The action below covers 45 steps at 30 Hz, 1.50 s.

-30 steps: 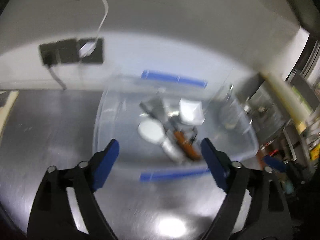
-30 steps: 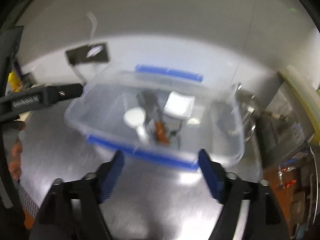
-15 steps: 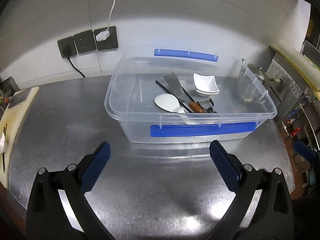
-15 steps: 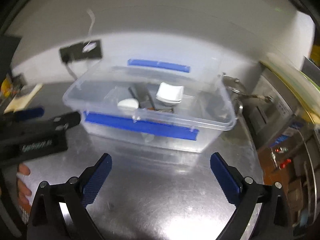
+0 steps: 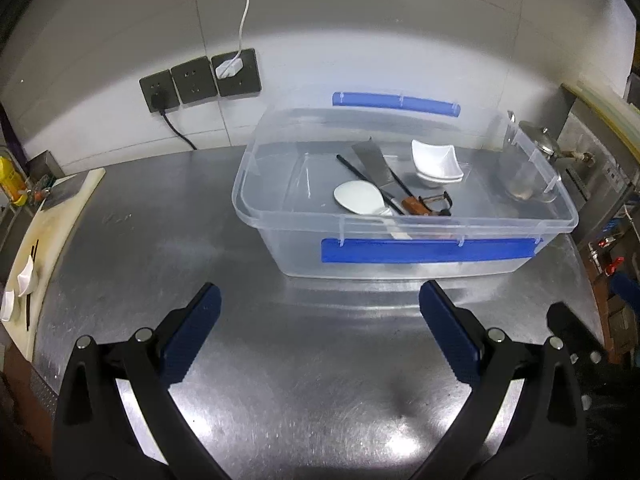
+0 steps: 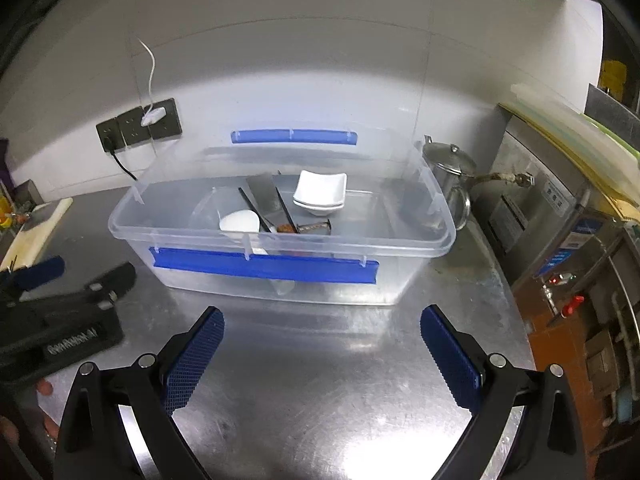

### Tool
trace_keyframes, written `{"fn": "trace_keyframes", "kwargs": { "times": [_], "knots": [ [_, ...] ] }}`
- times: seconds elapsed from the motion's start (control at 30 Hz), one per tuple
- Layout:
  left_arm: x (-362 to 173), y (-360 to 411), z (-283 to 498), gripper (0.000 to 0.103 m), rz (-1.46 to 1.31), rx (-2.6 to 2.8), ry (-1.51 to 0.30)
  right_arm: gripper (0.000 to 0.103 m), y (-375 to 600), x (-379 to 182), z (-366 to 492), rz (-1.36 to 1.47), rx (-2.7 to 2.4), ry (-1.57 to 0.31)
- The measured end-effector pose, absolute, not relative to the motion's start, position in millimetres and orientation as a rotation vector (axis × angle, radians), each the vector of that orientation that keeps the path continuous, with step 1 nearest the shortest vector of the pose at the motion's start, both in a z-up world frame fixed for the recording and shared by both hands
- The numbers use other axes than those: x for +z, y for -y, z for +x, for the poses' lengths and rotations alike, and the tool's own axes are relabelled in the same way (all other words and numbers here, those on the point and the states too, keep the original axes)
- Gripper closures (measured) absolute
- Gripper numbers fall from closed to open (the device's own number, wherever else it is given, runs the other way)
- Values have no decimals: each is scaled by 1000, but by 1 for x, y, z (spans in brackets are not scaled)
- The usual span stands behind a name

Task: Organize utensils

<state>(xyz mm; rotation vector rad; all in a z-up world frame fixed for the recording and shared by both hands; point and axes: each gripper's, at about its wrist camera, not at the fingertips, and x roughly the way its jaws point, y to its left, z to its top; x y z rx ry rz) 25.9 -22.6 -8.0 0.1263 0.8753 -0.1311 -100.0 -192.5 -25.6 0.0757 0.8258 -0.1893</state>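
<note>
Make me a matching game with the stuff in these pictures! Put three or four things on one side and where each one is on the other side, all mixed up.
Things:
1. white rice paddle
2. metal kettle
3. white charger plug
4. cutting board

Places:
A. on the wall sockets
B. at the counter's left edge
C. inside the clear plastic bin
D. just outside the bin's right end

Right pairs: 1-C, 2-D, 3-A, 4-B.

Both sets of tongs, left tongs and right tongs, are open and hold nothing.
</note>
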Motion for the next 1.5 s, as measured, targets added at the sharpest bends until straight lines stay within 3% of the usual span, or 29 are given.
{"fn": "trace_keyframes", "kwargs": {
  "times": [1.5],
  "knots": [
    [-17, 42, 50, 8, 227, -97, -884, 5, 207, -43, -76, 38, -309, -910]
  ]
}}
